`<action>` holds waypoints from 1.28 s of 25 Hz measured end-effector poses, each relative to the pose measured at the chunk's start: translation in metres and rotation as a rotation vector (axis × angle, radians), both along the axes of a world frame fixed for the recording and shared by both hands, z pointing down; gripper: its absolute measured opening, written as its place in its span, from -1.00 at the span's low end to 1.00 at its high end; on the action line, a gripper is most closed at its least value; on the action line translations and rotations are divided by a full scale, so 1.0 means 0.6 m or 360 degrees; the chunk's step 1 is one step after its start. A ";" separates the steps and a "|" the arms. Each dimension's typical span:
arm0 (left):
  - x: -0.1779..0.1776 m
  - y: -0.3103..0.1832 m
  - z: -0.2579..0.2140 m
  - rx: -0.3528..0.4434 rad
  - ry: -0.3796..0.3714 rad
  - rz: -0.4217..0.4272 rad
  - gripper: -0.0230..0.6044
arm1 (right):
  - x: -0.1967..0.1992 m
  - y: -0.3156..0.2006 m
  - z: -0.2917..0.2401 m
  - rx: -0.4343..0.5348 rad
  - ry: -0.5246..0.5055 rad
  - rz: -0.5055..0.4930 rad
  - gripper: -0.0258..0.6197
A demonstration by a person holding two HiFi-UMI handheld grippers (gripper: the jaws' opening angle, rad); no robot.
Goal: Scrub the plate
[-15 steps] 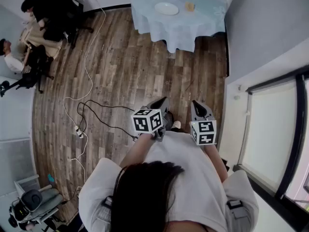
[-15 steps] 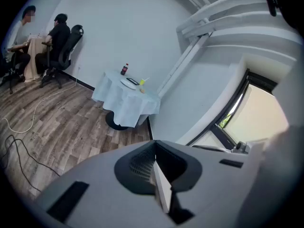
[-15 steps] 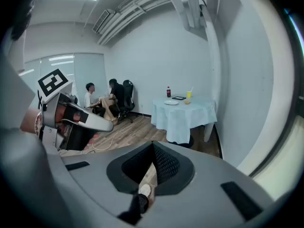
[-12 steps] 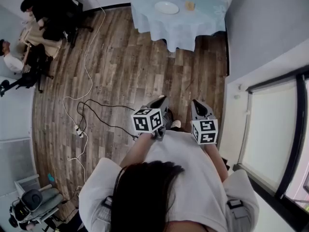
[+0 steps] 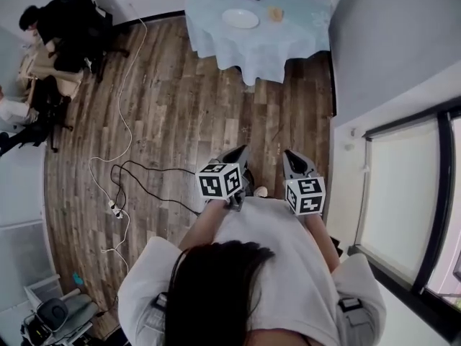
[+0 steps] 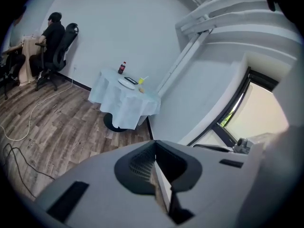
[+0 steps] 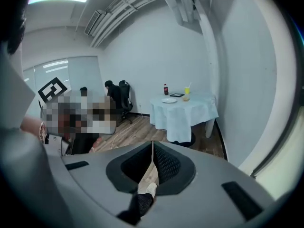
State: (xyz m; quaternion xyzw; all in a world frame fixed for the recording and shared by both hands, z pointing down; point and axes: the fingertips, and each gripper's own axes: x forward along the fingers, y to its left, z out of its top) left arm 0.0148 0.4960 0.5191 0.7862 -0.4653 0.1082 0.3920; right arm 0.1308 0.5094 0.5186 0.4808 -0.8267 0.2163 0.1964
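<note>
Across the room, at the far end of the wooden floor (image 5: 180, 99), the plate (image 5: 240, 18) lies on the round table (image 5: 288, 45) with its pale cloth, well apart from both tools; a small yellowish thing (image 5: 275, 13) stands just beside it, too small for me to name. Over the last half second the table has slid a little left and down in the head view, and the seated people (image 5: 39, 27) have drifted towards the left edge; I read that as my head and body swinging to face the table, not as any move of the hands, since both grippers sit where they did, in front of my chest. The left gripper (image 5: 240, 151) has its jaws pressed together on nothing; the right gripper (image 5: 289, 154) is the same, jaws closed and empty, both tilted down at the floor. So the scrubbing has not begun; I judge this the walk-up, with the whole floor yet to cross, and I see no scrubber in either tool; loose cables (image 5: 130, 166) lie off to my left.
</note>
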 end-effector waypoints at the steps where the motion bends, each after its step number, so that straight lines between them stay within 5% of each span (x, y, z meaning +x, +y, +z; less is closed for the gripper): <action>1: 0.001 -0.011 -0.001 0.0005 0.0000 0.0013 -0.90 | 0.002 -0.011 -0.001 -0.0016 -0.0030 0.0022 -0.81; 21: -0.012 -0.300 -0.028 0.0125 -0.0033 0.0347 -0.90 | -0.062 -0.283 -0.017 -0.0054 -0.0154 0.0152 -0.81; 32: -0.061 -0.399 -0.026 0.0120 -0.0040 0.0378 -0.90 | -0.090 -0.368 -0.022 -0.0027 -0.0172 0.0280 -0.81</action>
